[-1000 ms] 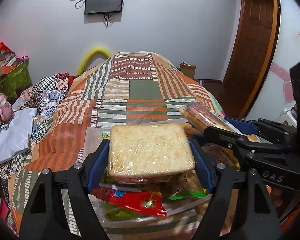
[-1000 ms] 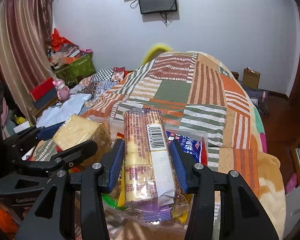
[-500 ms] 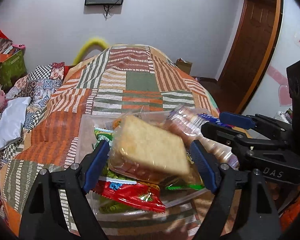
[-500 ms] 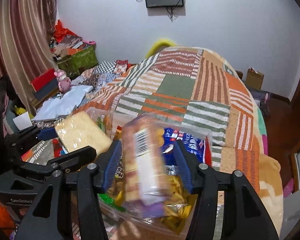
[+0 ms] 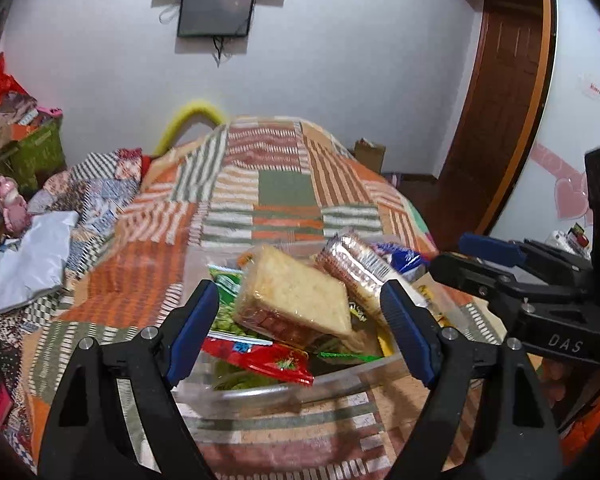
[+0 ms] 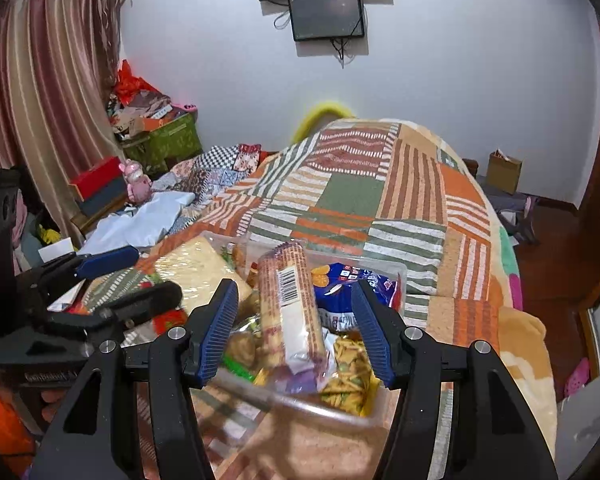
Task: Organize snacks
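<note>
A patchwork blanket [image 6: 380,208] of orange, green, brown and white stripes covers the bed. In a clear plastic tub [image 5: 276,394] lie a pale yellow sandwich [image 5: 300,292] in clear wrap, a red packet [image 5: 268,360], a green packet [image 5: 226,280], a blue packet [image 6: 352,284] and a brown-and-white biscuit roll [image 6: 290,300] with a black barcode. Both black claws carry blue ribbed pads [image 6: 218,330]. Striped pink curtains [image 6: 40,92] hang beside a white wall [image 6: 460,60].

You face a pale plaster wall [image 6: 460,60] with a dark wall-mounted screen [image 6: 327,16]; striped pink curtain [image 6: 40,80] left of it, brown wooden door [image 5: 496,112] right, patchwork-quilted bed [image 6: 380,200] below.
</note>
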Demonstrator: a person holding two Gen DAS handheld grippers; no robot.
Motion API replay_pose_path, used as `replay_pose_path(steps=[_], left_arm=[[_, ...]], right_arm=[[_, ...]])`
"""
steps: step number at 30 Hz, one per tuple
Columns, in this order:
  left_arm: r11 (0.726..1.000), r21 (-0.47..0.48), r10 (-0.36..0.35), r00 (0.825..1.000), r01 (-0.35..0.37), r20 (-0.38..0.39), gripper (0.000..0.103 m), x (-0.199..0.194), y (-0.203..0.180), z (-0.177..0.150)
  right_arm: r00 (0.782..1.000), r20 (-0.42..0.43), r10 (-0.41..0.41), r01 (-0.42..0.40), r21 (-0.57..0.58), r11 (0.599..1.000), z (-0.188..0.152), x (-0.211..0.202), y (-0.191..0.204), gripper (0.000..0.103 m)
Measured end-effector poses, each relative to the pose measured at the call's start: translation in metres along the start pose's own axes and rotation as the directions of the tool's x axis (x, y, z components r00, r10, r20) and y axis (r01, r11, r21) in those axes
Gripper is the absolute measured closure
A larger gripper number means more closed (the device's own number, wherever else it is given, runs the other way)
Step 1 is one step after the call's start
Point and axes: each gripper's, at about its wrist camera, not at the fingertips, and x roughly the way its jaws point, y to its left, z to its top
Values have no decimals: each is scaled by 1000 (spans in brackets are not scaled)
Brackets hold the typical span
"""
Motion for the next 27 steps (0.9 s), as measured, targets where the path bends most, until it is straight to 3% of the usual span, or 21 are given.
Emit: replay_pose_path(steps=[8, 11, 14, 19, 22, 25, 27], left_arm=[[999, 7, 32, 988, -33, 151, 20, -79, -9, 2], [999, 7, 33, 981, -35, 194, 17, -103, -12, 0], [999, 17, 32, 972, -37, 232, 11, -126, -18, -5], [999, 31, 34, 962, -44, 271, 3, -149, -26, -13], [999, 31, 31, 960, -41, 280, 2, -156, -28, -17], [999, 31, 34, 959, -45, 282, 1, -158, -30, -21], [998, 31, 36, 958, -46, 283, 1, -159, -30, -23]], right_arm=[[993, 115, 16, -20, 29, 999, -7, -66, 14, 47], [986, 163, 15, -20, 33, 999, -13, -90, 20, 37], [980, 198, 14, -22, 34, 999, -19, -109, 25, 36], [967, 254, -9, 3, 25, 1000, -25, -128, 34, 25], [962, 271, -10, 6, 16, 1000, -28, -133, 39, 25], [956, 293, -15, 10, 19, 1000, -30, -136, 42, 16], [955, 296, -12, 7, 19, 1000, -32, -136, 44, 15]])
